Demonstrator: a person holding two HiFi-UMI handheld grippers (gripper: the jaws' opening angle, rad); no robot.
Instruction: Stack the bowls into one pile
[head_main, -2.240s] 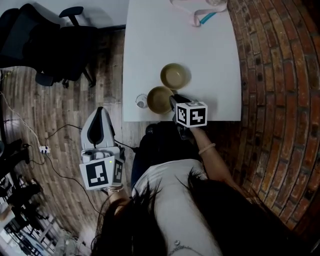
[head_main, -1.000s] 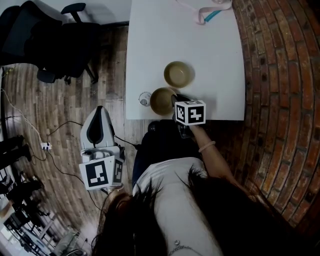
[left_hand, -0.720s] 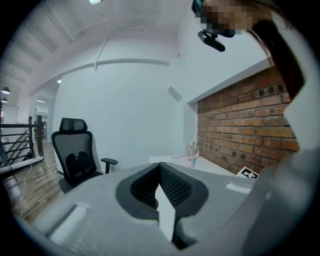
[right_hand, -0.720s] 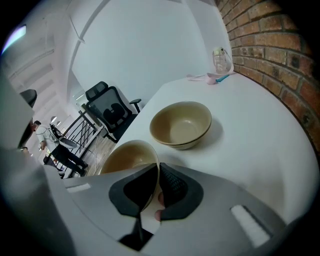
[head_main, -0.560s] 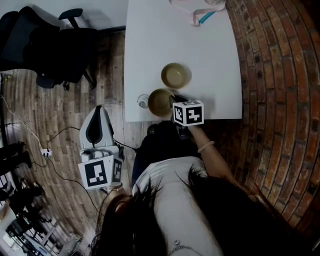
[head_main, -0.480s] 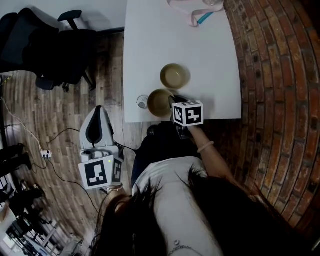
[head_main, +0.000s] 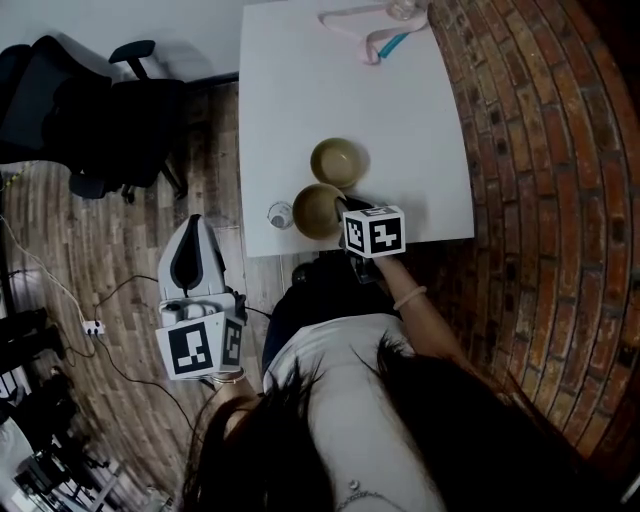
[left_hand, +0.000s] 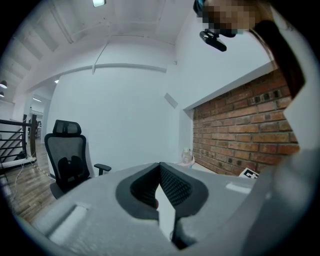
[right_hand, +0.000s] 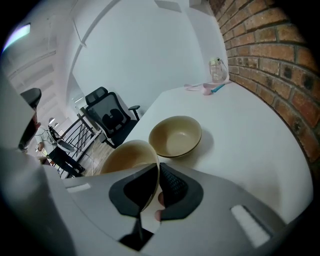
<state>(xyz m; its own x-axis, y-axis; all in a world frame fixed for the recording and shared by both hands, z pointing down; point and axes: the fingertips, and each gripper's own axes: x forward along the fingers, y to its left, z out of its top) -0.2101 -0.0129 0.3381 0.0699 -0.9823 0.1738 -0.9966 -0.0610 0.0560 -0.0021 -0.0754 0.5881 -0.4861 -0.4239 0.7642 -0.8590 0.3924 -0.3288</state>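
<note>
Two tan bowls are on the white table (head_main: 400, 130). The far bowl (head_main: 338, 162) (right_hand: 176, 136) stands upright and empty. The near bowl (head_main: 316, 210) (right_hand: 125, 159) is by the table's front edge, close beside the far one. My right gripper (head_main: 347, 213) (right_hand: 158, 170) is shut on the near bowl's right rim, one pad inside and one outside. I cannot tell whether that bowl is lifted. My left gripper (head_main: 195, 262) (left_hand: 160, 170) is off the table, low at the left above the floor, shut on nothing.
A small round thing (head_main: 279, 214) lies left of the near bowl at the table's edge. A pink strap with a teal piece (head_main: 365, 28) and a bottle (right_hand: 216, 70) sit at the far end. A brick wall (head_main: 540, 150) runs along the right; an office chair (head_main: 100, 110) stands to the left.
The head view has shifted a little. My right gripper stays shut on the near bowl's rim, and the left gripper stays low at the left.
</note>
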